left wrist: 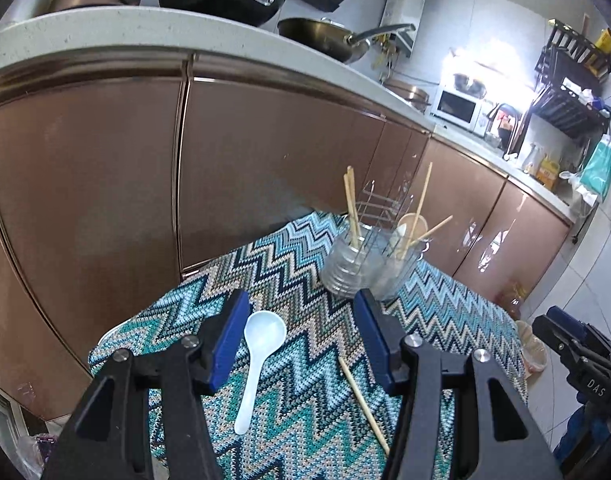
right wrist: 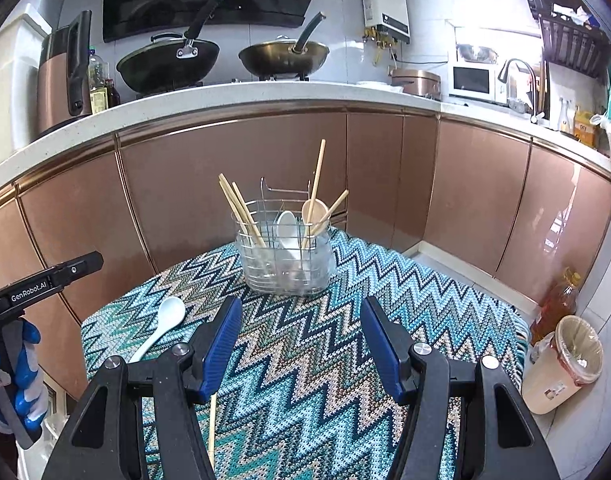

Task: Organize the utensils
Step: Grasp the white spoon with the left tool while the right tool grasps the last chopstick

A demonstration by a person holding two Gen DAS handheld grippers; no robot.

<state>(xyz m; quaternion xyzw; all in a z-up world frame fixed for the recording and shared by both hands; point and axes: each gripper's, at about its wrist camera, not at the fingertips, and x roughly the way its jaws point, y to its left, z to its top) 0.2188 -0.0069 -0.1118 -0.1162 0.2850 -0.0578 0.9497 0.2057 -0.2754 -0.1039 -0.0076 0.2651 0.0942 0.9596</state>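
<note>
The white plastic soup spoon [left wrist: 261, 360] lies loose on the zigzag tablecloth [left wrist: 305, 400], just inside the left finger of the left gripper [left wrist: 301, 336], whose jaws are spread and empty. It looks light, stiff and slick; I would pinch its handle mid-length. A bamboo chopstick [left wrist: 363, 404] lies near the other finger. Ahead stands the wire utensil caddy [right wrist: 285, 256]. The right gripper [right wrist: 301, 340] is likewise spread and empty.

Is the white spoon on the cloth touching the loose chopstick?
Apart. The left wrist view shows patterned cloth between the white spoon and the loose chopstick.
</note>
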